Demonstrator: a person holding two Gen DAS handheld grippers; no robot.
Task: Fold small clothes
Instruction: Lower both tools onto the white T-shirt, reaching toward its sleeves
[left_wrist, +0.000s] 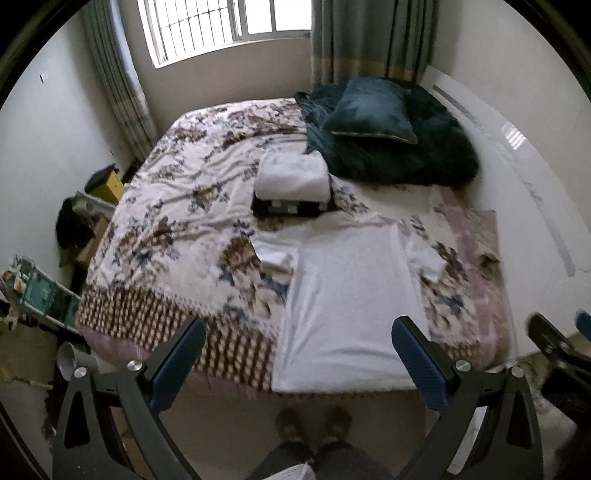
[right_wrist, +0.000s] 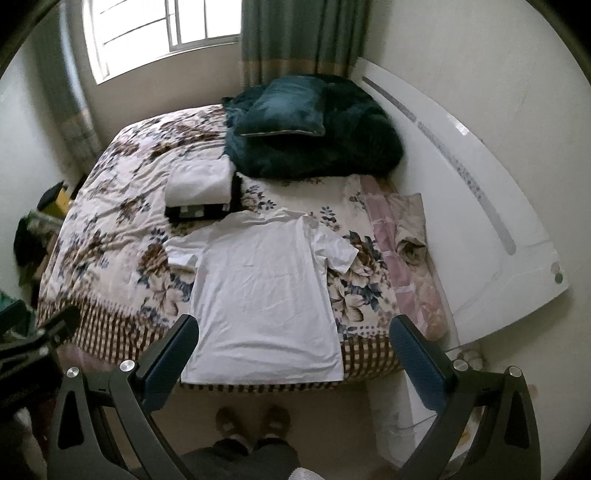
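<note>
A white T-shirt (left_wrist: 347, 306) lies spread flat on the floral bedspread (left_wrist: 177, 229), hem at the bed's near edge, sleeves out to both sides; it also shows in the right wrist view (right_wrist: 266, 295). My left gripper (left_wrist: 299, 358) is open and empty, held above the near bed edge over the shirt's hem. My right gripper (right_wrist: 295, 354) is open and empty, also above the hem. The right gripper's fingers (left_wrist: 554, 339) show at the right edge of the left wrist view.
A stack of folded clothes, white on top of dark (left_wrist: 291, 181), sits mid-bed behind the shirt. A dark teal pillow (left_wrist: 373, 110) and blanket (left_wrist: 424, 147) lie at the far right. A white headboard (right_wrist: 461, 184) runs along the right. Clutter (left_wrist: 44, 288) stands left of the bed.
</note>
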